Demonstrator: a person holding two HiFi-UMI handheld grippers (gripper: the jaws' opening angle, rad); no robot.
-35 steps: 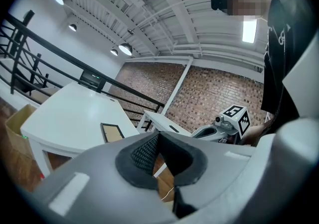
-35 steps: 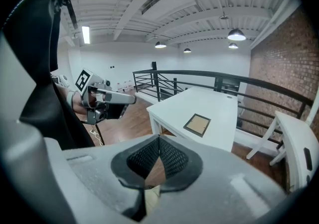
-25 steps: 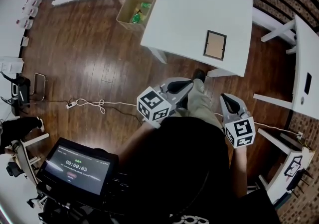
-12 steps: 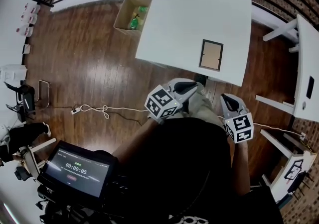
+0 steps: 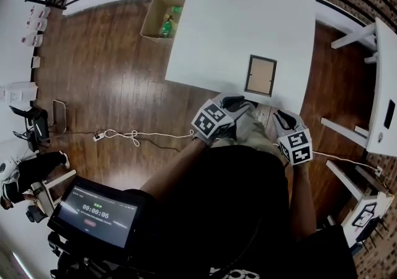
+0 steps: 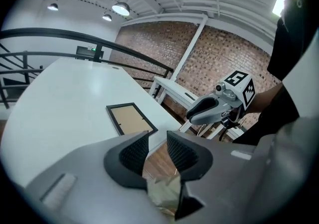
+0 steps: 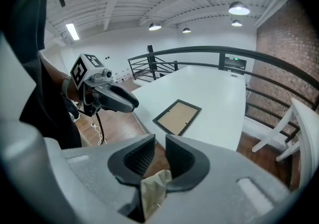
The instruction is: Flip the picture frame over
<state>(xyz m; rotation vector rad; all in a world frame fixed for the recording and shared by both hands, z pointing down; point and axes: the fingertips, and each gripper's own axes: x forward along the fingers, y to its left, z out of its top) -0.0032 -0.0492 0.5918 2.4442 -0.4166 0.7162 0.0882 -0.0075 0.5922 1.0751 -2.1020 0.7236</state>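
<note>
**Approach step: frame untouched, both grippers empty and partly open.**

The black-rimmed rectangular picture frame with a tan panel (image 5: 261, 75) lies flat just right of centre in the head view. It sits near the lower right edge of the white rectangular table (image 5: 236, 17). Just below it, over the brown wooden floor (image 5: 111, 67), the left gripper (image 5: 239, 103) and the right gripper (image 5: 280, 115) are both clear of it. Their jaws have just been opening, the left to a moderate gap and the right to a narrow one, with nothing between them in either gripper view. I judge the flip not yet begun. The next move calls for reaching the near rim, catching that thin edge and tipping the frame over. The frame may slide on the smooth top.
</note>
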